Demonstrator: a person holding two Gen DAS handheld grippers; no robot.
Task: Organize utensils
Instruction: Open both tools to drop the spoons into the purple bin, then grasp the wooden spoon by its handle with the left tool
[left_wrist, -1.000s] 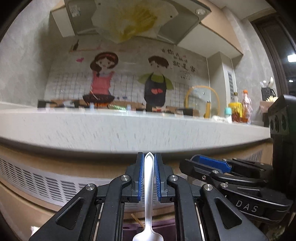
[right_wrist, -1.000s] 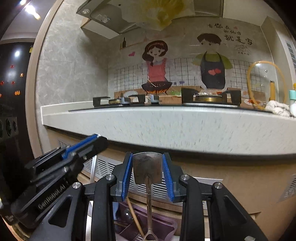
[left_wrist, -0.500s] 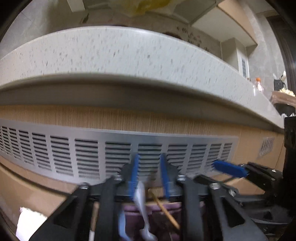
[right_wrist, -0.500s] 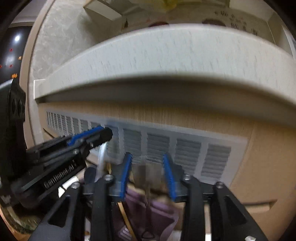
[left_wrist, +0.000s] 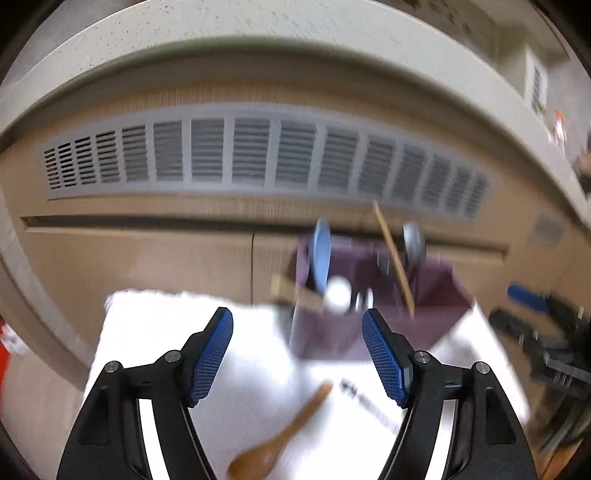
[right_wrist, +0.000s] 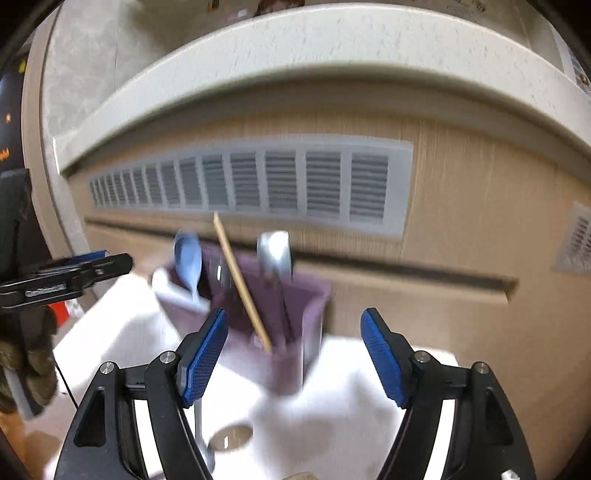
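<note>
Both grippers' fingers opening, nothing between them; wooden spoon (left_wrist: 280, 439) lies near the left gripper (left_wrist: 297, 354), handle slanting toward the purple holder (left_wrist: 369, 295).

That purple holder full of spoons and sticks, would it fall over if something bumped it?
Possibly. The purple holder looks like thin, light plastic, and the blue spoon, metal spoon and wooden stick rise well above its rim, so it may be top-heavy. It stands on a white cloth, which might damp sliding.
</note>
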